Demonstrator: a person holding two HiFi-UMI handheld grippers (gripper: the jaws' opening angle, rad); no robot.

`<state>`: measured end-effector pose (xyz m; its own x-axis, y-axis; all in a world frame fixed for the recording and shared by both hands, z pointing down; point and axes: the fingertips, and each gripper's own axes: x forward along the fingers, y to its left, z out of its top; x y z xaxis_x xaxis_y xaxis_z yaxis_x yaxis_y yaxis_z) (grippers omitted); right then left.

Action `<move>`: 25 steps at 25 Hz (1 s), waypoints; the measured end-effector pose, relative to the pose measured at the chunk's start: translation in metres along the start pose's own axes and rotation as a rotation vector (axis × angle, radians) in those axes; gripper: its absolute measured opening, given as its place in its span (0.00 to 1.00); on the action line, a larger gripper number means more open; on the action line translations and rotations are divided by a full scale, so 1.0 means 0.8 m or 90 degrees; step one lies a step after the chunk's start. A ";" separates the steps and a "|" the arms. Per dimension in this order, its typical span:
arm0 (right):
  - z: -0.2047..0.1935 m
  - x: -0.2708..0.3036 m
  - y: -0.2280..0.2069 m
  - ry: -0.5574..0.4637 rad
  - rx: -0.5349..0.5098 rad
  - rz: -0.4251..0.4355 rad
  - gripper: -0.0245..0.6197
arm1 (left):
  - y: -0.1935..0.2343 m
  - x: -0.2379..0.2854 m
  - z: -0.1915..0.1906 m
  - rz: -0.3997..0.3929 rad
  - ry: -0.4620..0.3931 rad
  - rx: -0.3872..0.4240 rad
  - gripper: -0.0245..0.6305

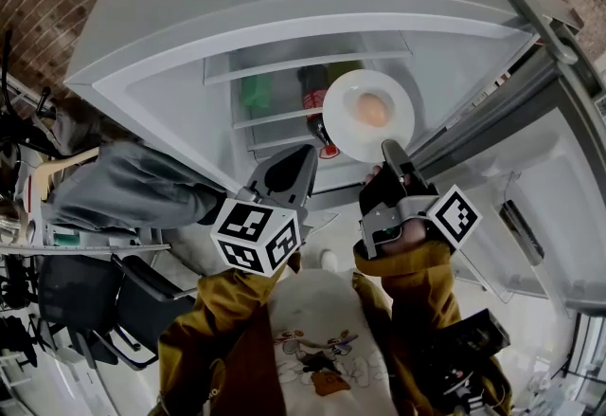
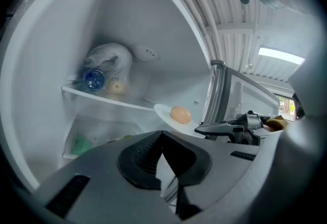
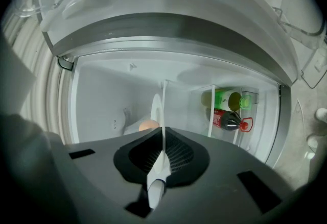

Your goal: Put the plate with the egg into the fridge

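The white plate (image 1: 352, 132) carries a brown egg (image 1: 373, 108) and hangs in front of the open fridge's shelves (image 1: 284, 117). My right gripper (image 1: 390, 152) is shut on the plate's near rim. In the right gripper view the plate (image 3: 156, 108) stands edge-on between the pads, with the egg (image 3: 148, 125) to its left. My left gripper (image 1: 301, 154) is shut and empty, just left of the plate and apart from it. From the left gripper view (image 2: 162, 139) the plate (image 2: 163, 112) and egg (image 2: 180, 114) float beyond a glass shelf (image 2: 107, 99).
A red-labelled bottle (image 3: 227, 120) and a green bottle (image 3: 225, 99) lie on a lower shelf. A blue-capped bottle (image 2: 93, 79) and a plastic bag (image 2: 110, 59) sit on the upper shelf. The open fridge door (image 1: 559, 196) stands at the right; a chair (image 1: 85, 296) at the left.
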<state>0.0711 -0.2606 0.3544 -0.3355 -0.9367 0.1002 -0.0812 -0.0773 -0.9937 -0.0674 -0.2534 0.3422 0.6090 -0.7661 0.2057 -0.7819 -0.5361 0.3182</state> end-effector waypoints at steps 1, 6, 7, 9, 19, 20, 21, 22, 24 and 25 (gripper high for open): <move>0.001 0.001 0.001 -0.002 0.000 0.000 0.06 | 0.000 0.001 0.001 0.000 0.000 0.000 0.05; 0.005 0.011 0.005 -0.006 0.001 0.002 0.06 | 0.003 0.007 0.006 -0.001 -0.001 0.002 0.05; 0.007 0.013 0.006 -0.007 0.001 0.002 0.06 | 0.004 0.009 0.007 -0.001 -0.001 0.003 0.05; 0.009 0.016 0.008 -0.010 -0.002 0.001 0.06 | 0.005 0.012 0.009 -0.001 -0.002 0.004 0.05; 0.024 0.045 0.025 -0.031 -0.010 0.008 0.06 | 0.014 0.030 0.020 -0.009 -0.005 0.009 0.05; 0.026 0.047 0.027 -0.034 -0.011 0.010 0.06 | 0.015 0.031 0.022 -0.009 -0.005 0.009 0.05; 0.028 0.049 0.029 -0.037 -0.012 0.010 0.06 | 0.016 0.032 0.023 -0.010 -0.005 0.009 0.05; 0.030 0.052 0.029 -0.040 -0.012 0.010 0.06 | 0.018 0.033 0.023 -0.010 -0.005 0.009 0.05; 0.032 0.057 0.029 -0.043 -0.013 0.008 0.06 | 0.022 0.035 0.025 -0.010 -0.005 0.008 0.05; 0.033 0.059 0.029 -0.044 -0.013 0.007 0.06 | 0.023 0.037 0.026 -0.010 -0.005 0.008 0.05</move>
<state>0.0780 -0.3157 0.3351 -0.2707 -0.9589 0.0854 -0.0976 -0.0609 -0.9934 -0.0665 -0.2933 0.3351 0.6205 -0.7600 0.1936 -0.7736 -0.5526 0.3101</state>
